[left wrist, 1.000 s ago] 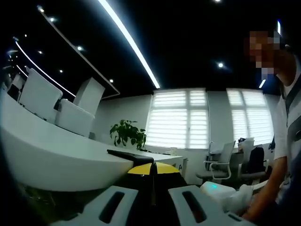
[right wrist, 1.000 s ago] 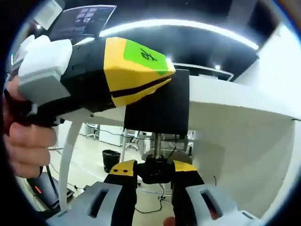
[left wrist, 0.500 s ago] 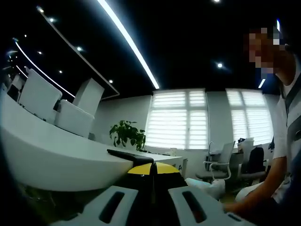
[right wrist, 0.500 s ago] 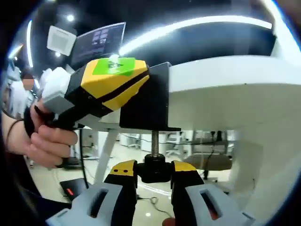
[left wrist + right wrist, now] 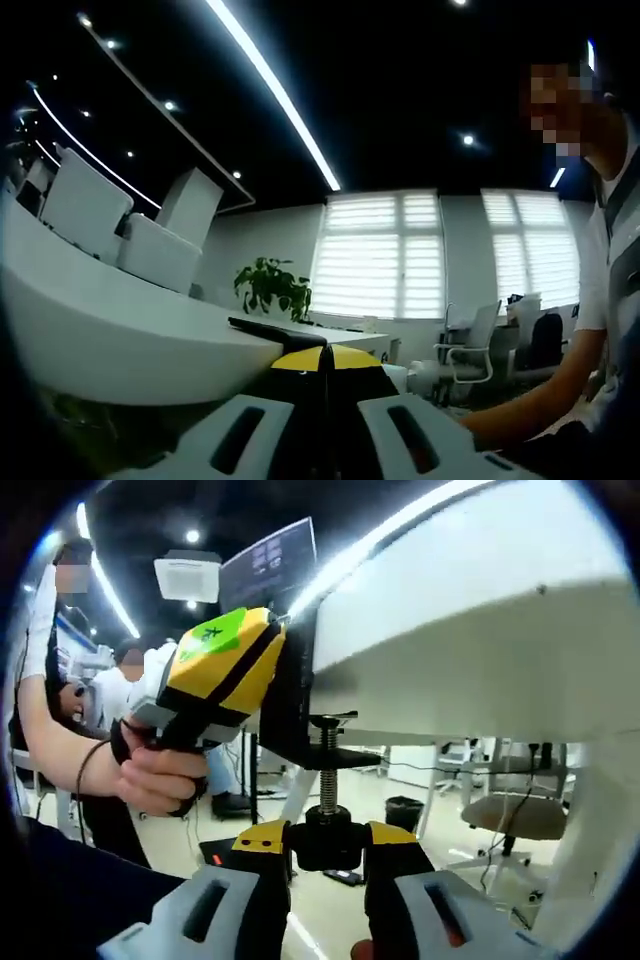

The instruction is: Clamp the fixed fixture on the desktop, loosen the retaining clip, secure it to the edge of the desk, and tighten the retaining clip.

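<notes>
1. In the right gripper view, the right gripper [image 5: 327, 842] had its jaws clamped on the black knob [image 5: 325, 838] at the foot of the threaded screw [image 5: 325, 771], which ran up through the lower arm of the black fixture [image 5: 300, 705].
2. The fixture sat hooked over the edge of the white worktop [image 5: 480, 630], its upper part on top of the slab and the screw's pad [image 5: 331, 720] close under the slab's underside. Whether the pad actually touched could not be told.
3. The left gripper [image 5: 212, 675], yellow and black with a green label, was held in a person's hand [image 5: 160, 775] and appeared to grip the fixture's upright side; the exact contact was hidden behind its body. In the left gripper view its jaws stood together with only a thin dark seam between them, apparently clamped on the dark fixture.
4. Compared with a second earlier, the right gripper view had swung markedly: the worktop edge and the fixture now lay rolled to a different angle, and more of the screw showed above the knob. The left gripper view had hardly shifted.
5. This suggested the right hand was turning the knob while the left steadied the bracket. Judged from that, the fixture was already placed on the edge and the work was in the tightening stage, with the pad not yet clearly seated.
</notes>
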A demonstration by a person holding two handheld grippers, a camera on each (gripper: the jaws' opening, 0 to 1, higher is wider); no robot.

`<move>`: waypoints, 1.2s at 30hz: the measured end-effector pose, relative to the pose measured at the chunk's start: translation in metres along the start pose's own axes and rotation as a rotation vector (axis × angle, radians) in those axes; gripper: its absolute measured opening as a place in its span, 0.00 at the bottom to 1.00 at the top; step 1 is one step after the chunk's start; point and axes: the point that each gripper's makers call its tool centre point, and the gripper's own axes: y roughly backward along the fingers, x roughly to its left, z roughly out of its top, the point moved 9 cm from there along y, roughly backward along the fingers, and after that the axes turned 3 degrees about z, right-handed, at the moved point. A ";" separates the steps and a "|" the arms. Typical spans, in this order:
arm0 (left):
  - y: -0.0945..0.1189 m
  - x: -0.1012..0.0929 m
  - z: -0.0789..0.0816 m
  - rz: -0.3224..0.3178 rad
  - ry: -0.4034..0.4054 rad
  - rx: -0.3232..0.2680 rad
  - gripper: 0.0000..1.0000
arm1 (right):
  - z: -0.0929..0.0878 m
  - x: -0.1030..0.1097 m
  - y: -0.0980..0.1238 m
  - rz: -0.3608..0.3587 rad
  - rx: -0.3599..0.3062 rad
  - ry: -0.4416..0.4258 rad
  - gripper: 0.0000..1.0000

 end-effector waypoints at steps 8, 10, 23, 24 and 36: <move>0.001 -0.002 0.001 0.017 -0.014 0.027 0.02 | -0.009 0.042 0.029 -0.467 0.096 -0.116 0.35; 0.001 -0.003 0.001 0.014 -0.015 0.031 0.02 | -0.009 0.062 0.030 -0.479 0.057 -0.154 0.36; 0.000 -0.006 0.003 0.011 -0.034 0.066 0.02 | 0.015 0.068 0.023 -0.849 0.084 -0.074 0.35; 0.000 -0.006 0.003 0.012 -0.035 0.068 0.02 | 0.015 0.066 0.016 -0.846 0.085 -0.061 0.36; -0.001 -0.006 0.003 0.021 -0.033 0.074 0.02 | 0.008 0.040 -0.008 -0.907 0.062 -0.096 0.28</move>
